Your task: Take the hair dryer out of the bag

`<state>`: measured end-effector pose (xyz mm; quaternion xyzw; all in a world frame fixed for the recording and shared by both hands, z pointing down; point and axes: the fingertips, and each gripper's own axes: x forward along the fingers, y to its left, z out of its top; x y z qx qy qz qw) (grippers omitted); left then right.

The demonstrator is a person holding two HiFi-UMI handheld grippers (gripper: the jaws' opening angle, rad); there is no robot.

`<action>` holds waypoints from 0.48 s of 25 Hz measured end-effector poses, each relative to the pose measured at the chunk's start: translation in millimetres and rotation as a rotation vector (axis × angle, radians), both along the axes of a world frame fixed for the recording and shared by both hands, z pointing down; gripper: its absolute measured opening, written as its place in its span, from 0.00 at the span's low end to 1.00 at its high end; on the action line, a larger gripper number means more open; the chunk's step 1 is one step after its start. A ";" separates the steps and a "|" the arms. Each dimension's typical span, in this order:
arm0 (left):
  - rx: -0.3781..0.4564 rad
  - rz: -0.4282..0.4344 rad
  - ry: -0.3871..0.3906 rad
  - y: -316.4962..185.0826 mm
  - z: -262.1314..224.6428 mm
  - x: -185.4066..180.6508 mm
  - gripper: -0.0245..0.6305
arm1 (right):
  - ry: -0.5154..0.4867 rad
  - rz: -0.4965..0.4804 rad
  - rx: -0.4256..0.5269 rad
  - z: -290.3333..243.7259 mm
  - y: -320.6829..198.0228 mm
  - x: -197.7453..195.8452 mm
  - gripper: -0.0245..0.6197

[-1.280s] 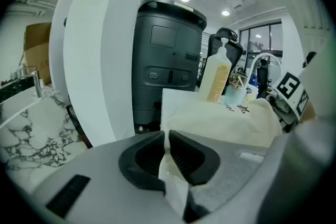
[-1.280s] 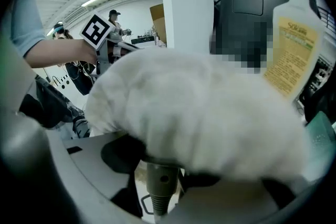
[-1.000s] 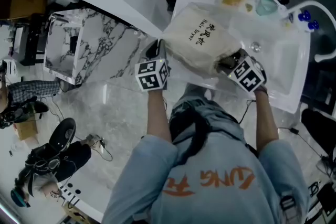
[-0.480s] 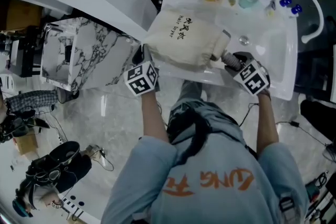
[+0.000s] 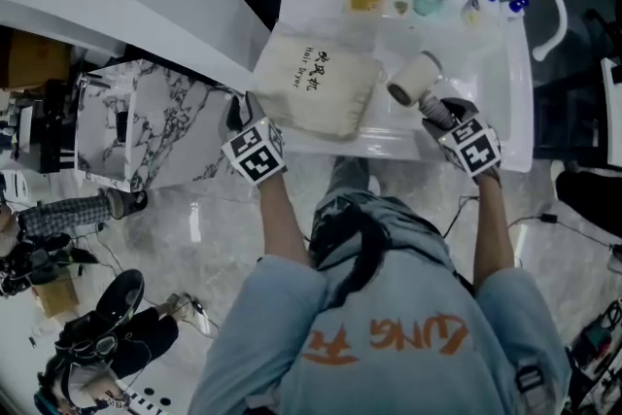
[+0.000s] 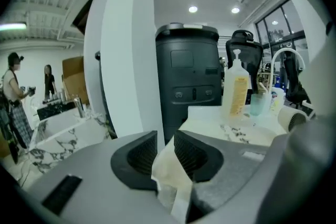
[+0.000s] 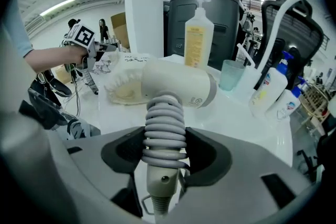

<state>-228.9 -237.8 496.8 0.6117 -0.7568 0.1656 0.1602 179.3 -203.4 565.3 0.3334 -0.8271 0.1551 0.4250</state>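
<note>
The hair dryer (image 7: 181, 86), out of the bag (image 5: 313, 94) and to its right, is clamped by its cord-wrapped handle in the right gripper (image 7: 164, 152), while the left gripper (image 6: 165, 152), jaws just opened, loosely straddles bag cloth.

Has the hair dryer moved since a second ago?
Yes. The hair dryer, clamped in the right gripper, has slid right out of the bag, toward the faucet.

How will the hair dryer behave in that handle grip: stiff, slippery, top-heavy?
Likely rigid: the hair dryer looks like hard plastic. Probably top-heavy: the right gripper clamps only the handle, with the barrel beyond the grip. The cord coiled round the handle may squash or slide, so it could twist.
</note>
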 end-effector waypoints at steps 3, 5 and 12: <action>0.115 0.037 -0.054 -15.8 -39.5 20.6 0.17 | -0.017 0.053 0.009 -1.3 -3.1 9.6 0.40; 0.164 0.120 -0.038 -26.1 -55.5 49.0 0.17 | -0.033 0.099 -0.002 -2.0 -2.4 15.0 0.40; 0.273 0.354 0.146 -46.6 -71.2 147.3 0.05 | -0.077 0.205 0.021 -7.8 -8.7 30.6 0.40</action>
